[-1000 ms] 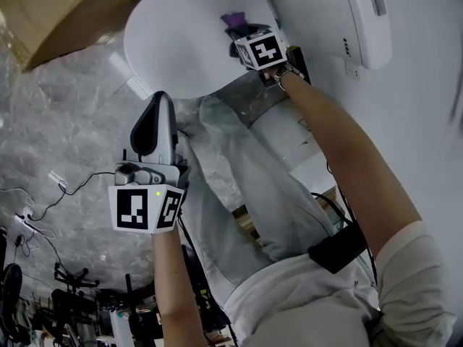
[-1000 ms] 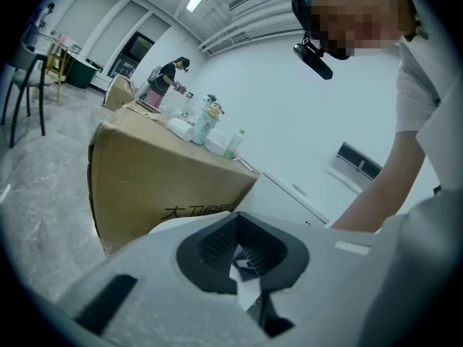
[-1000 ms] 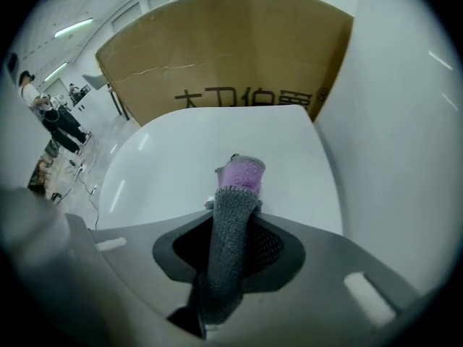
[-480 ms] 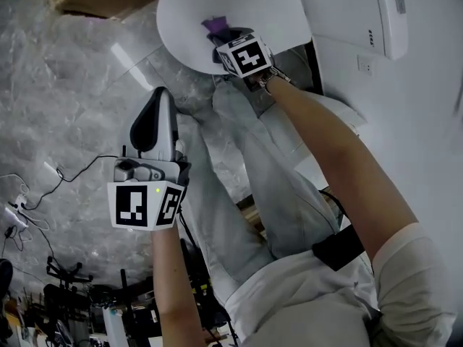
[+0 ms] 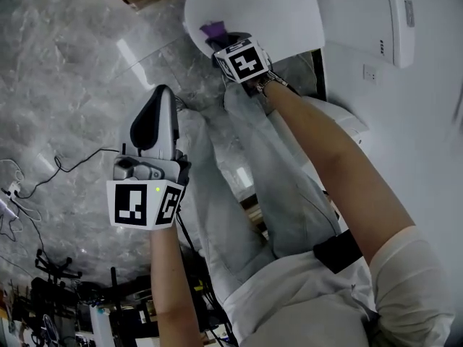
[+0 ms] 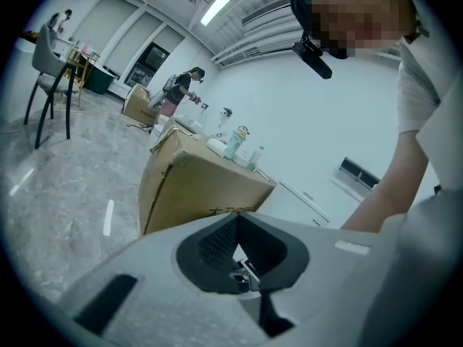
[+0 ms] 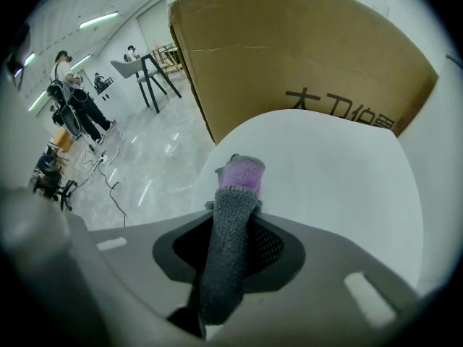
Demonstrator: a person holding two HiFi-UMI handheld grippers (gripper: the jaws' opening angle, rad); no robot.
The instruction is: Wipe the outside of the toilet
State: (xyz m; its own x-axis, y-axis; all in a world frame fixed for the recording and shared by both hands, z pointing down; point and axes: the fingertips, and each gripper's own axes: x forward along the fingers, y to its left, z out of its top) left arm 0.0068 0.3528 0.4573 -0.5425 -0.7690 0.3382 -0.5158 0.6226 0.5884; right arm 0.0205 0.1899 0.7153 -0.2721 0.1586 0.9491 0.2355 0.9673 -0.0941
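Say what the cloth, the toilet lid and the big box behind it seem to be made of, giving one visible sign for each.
The cloth looks like soft knitted or terry fabric, grey with a purple end; its fuzzy nap shows. The toilet lid is probably hard plastic, possibly ceramic: smooth, plain white, slightly glossy. The box looks like cardboard: matt brown, with a crease line and printed characters.

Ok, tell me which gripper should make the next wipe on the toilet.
Right. The right gripper is shut on the cloth, whose tip is at the white toilet. The left gripper is shut with nothing in it, held back over the floor.
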